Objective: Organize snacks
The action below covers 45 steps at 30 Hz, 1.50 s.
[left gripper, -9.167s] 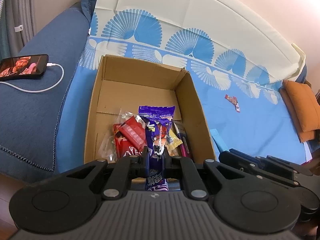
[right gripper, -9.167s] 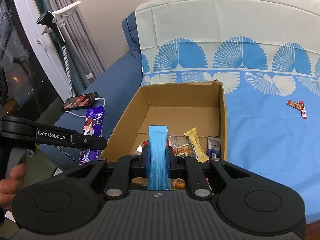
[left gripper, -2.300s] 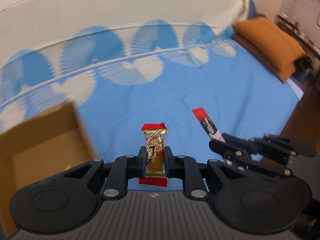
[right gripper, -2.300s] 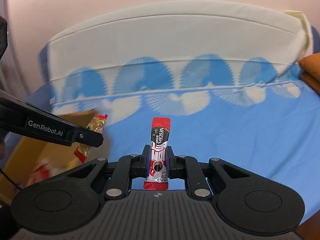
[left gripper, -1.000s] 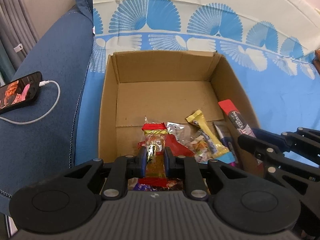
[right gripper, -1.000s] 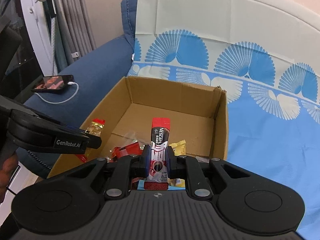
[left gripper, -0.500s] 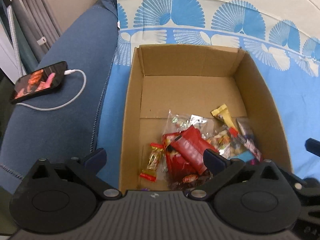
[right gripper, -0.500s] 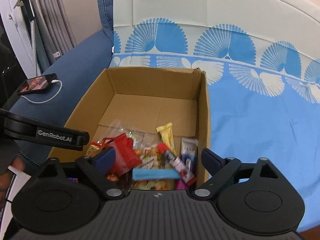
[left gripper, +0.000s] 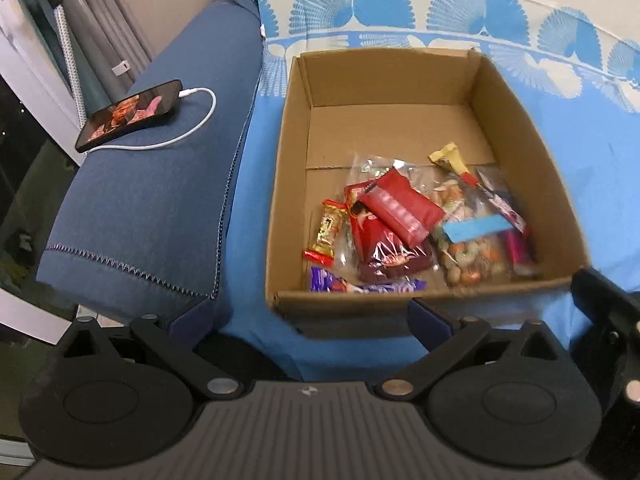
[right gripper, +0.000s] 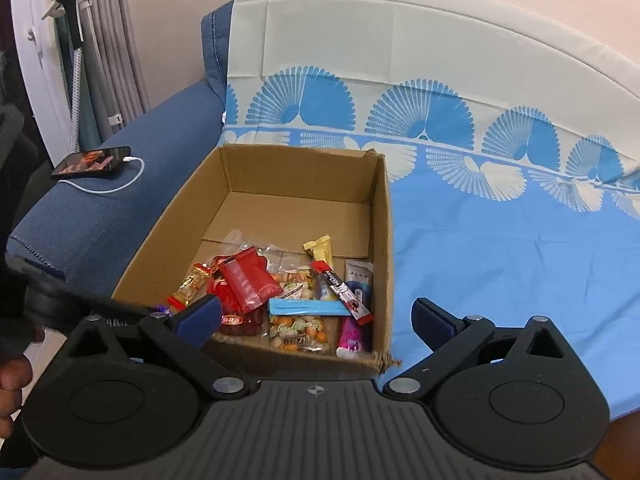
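Observation:
An open cardboard box (left gripper: 296, 160) (right gripper: 380, 220) sits on the blue cover and holds several snacks. Among them are a gold-and-red candy bar (left gripper: 328, 230) (right gripper: 190, 284), a red pouch (left gripper: 400, 208), a blue strip (right gripper: 308, 307), a purple bar (left gripper: 360, 286) and a red coffee stick (right gripper: 340, 294). My left gripper (left gripper: 308, 320) hangs open and empty just in front of the box's near wall. My right gripper (right gripper: 316, 316) is also at the near wall. Its jaws are opening wide, with nothing between them. The left gripper (right gripper: 80, 300) shows blurred at the left of the right wrist view.
A phone (left gripper: 128, 114) (right gripper: 92, 162) with a white charging cable lies on the blue sofa arm (left gripper: 152, 208) left of the box. The blue fan-patterned cover (right gripper: 520, 260) stretches to the right. Curtains and a stand rise at far left. A hand (right gripper: 12, 384) shows at the edge.
Both grippers opened and let go: the candy bar and the coffee stick now lie in the box. Both grippers have drawn back from over the box to its near edge.

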Each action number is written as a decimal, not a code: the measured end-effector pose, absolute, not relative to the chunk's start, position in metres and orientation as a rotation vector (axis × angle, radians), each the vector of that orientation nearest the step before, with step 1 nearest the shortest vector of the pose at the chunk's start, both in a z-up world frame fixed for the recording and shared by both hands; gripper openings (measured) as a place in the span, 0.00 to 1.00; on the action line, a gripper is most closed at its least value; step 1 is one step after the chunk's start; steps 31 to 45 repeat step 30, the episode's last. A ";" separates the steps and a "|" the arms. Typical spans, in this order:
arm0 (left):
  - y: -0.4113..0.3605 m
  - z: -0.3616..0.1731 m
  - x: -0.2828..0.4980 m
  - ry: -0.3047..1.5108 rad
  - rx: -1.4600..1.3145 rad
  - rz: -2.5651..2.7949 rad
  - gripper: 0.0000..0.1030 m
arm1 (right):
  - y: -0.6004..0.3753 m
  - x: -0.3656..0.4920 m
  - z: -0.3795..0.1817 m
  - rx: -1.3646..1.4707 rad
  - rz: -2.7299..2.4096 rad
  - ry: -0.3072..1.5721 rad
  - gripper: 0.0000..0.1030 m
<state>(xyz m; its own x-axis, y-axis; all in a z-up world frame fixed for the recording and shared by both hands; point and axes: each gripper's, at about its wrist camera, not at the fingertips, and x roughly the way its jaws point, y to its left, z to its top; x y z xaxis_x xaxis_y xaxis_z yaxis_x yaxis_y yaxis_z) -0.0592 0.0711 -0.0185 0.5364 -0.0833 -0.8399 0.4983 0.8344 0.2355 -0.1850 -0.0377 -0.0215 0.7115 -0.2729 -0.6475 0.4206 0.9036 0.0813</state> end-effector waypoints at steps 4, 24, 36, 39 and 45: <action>0.085 -0.009 -0.076 0.927 0.419 -0.413 1.00 | -0.027 -0.201 -0.019 0.210 -0.375 0.670 0.99; 0.112 0.021 -0.119 0.816 0.353 -0.419 1.00 | 0.001 -0.232 -0.010 0.161 -0.344 0.634 1.00; 0.115 0.023 -0.122 0.787 0.350 -0.412 1.00 | 0.003 -0.235 -0.009 0.155 -0.345 0.624 1.00; 0.115 0.023 -0.122 0.787 0.350 -0.412 1.00 | 0.003 -0.235 -0.009 0.155 -0.345 0.624 1.00; 0.115 0.023 -0.122 0.787 0.350 -0.412 1.00 | 0.003 -0.235 -0.009 0.155 -0.345 0.624 1.00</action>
